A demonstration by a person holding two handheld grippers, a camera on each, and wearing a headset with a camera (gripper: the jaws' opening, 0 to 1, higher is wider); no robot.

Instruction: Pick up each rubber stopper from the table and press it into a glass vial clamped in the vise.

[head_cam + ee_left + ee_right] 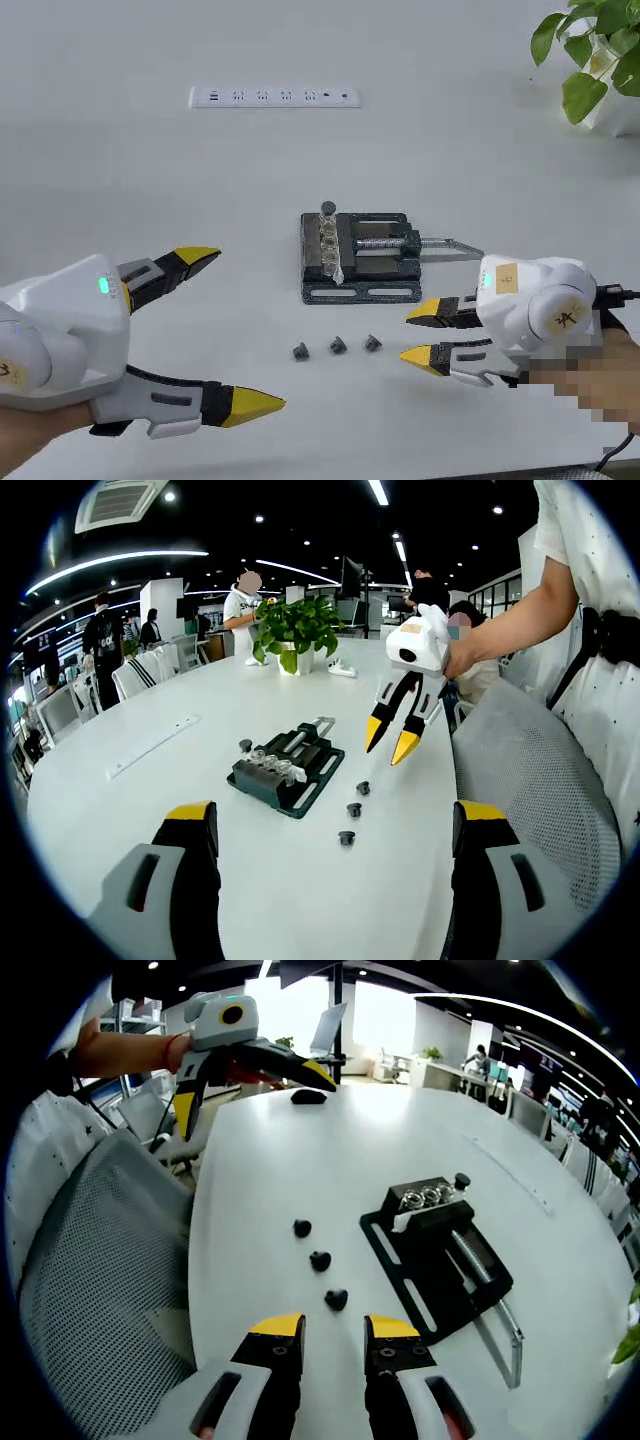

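- Rubber stoppers [338,346]: three small, dark, matt plugs lie loose in a short row on the white table [150,180]. They are apart from one another, just on the near side of the vise.
- Vise [375,262]: black metal with a flat base with slotted feet and a threaded screw. A bright metal handle [450,247] points out to the right. It sits flat on the table.
- Glass vials [329,245]: clear cylinders standing upright in a row, clamped between the vise's jaws. The vial at the far end carries a dark stopper [327,208] in its mouth; the rest look uncapped.
- Left gripper [245,330]: smooth white shell, black fingers ending in pointed yellow tips. Its jaws stand wide apart with nothing between them. It is held over the table to the left of the row, well apart from it.
- Right gripper [408,338]: same build. Its jaws are parted only narrowly and grip nothing. The tips point toward the right-hand end of the row, near it but clear of it, raised above the table.
- Power strip [275,97]: long, flat and white, lying at the far side of the table.
- Potted plant [590,50]: broad green leaves at the far right corner.
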